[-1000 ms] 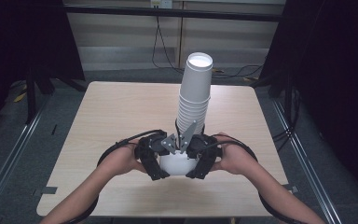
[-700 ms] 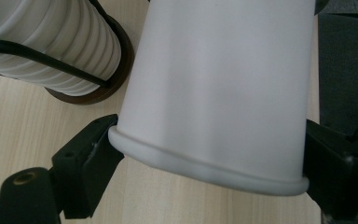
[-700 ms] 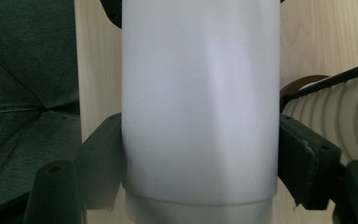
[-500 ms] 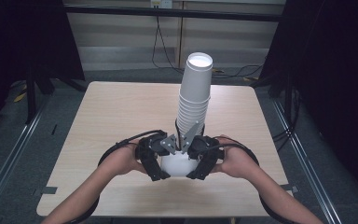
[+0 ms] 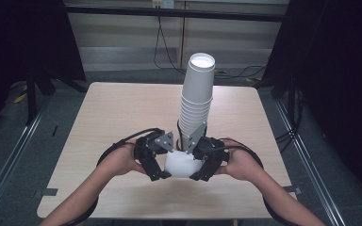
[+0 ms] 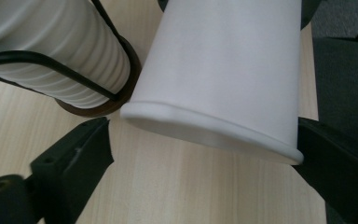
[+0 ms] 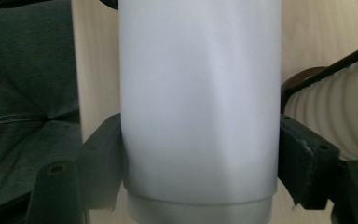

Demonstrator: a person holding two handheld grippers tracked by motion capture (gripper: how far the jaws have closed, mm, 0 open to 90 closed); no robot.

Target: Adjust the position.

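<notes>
Right gripper: its fingers are clenched on the wall of a single white paper cup, one pad on either flank, just above the rolled rim. Left gripper: its jaws have just been opening; the left finger stands clear of the cup rim with bare wood showing between, so the cup lies between the fingers released, though contact at the far pad cannot be told. In the high view the cup hangs between the two grippers over the near middle of the worktop, its long axis tilted rather than upright. The right gripper alone appears to carry it; the left gripper sits just beside it on the opposite flank. Immediately beyond the cup, towards the far side, rises the stack of nested cups in a wire holder on a dark round base. The coming move probably turns on drawing the cup clear of this stack.
</notes>
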